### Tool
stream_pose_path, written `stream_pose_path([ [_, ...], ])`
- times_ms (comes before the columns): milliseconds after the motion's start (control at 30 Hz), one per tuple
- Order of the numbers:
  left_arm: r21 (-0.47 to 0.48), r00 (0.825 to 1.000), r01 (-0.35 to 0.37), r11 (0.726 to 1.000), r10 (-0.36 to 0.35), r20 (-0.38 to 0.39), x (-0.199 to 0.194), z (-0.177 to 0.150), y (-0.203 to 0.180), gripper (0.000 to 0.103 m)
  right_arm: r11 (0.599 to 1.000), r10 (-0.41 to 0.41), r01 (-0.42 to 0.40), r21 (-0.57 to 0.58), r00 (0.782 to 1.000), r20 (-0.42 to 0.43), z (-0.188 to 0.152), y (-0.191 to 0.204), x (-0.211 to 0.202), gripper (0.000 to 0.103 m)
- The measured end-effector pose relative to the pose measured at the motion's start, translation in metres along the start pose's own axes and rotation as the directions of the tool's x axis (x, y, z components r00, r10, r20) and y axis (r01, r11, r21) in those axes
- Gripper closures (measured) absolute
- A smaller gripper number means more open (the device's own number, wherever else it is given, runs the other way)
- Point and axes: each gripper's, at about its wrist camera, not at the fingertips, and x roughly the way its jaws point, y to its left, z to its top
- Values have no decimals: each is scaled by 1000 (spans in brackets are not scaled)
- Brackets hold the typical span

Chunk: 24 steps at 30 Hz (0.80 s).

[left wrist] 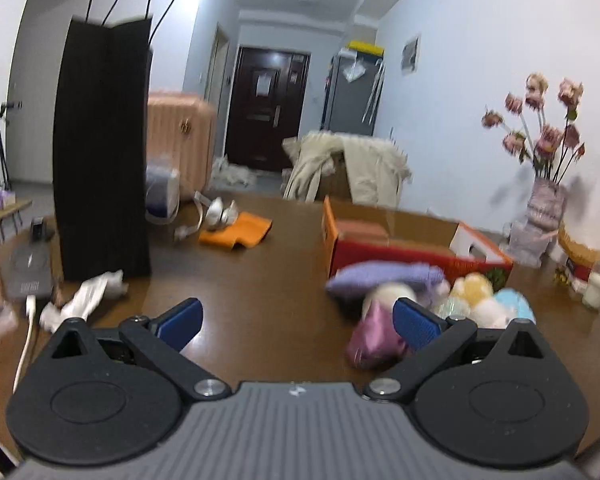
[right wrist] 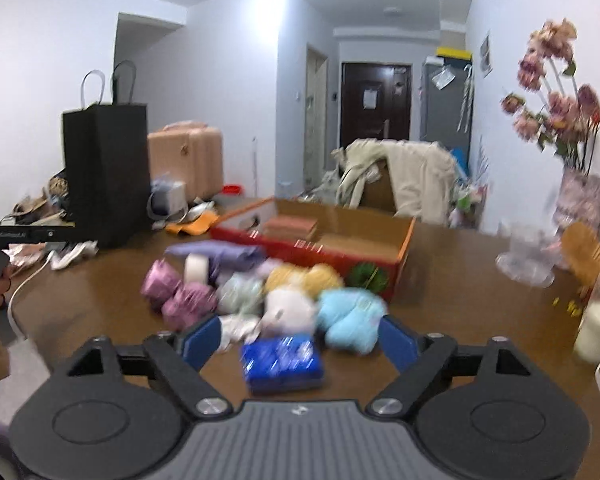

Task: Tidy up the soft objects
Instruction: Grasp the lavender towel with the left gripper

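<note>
Both jaws are being held wide and empty: the right gripper (right wrist: 300,346) is being lined up over a blue packet (right wrist: 283,361) just before the yarn pile (right wrist: 276,292), the left gripper (left wrist: 298,322) beside it. A pick-up is judged pending, calling for closure, then transfer to the cardboard box (right wrist: 404,254) behind. No writing is being made out.

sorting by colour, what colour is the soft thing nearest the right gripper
Dark blue, clearest in the right wrist view.

Black linkages, blue-padded fingers (left wrist: 182,322), silver screws.
</note>
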Motion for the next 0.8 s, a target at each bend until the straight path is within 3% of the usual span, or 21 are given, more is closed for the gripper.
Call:
stream_pose_path([
  [100, 19, 1000, 10, 1000, -10, -2, 11, 5, 2, 0, 1000, 16, -16, 7, 999, -39, -2, 8, 11, 14],
  [233, -11, 997, 75, 997, -76, -30, 39, 12, 5, 0, 994, 72, -71, 80, 997, -10, 10, 13, 37, 14],
  [500, -76, 975, 187, 980, -194, -112, 124, 29, 1, 0, 974, 110, -107, 198, 994, -4, 52, 24, 134, 18],
  [667, -136, 951, 236, 962, -257, -170, 172, 31, 0, 3, 940, 152, -135, 313, 988, -29, 66, 27, 207, 39],
  [767, -188, 923, 294, 937, -329, -199, 192, 29, 2, 17, 925, 165, -135, 355, 985, -55, 69, 28, 240, 49],
  [800, -210, 911, 312, 927, -354, -210, 198, 28, 3, 30, 922, 167, -133, 363, 984, -64, 69, 29, 249, 50],
])
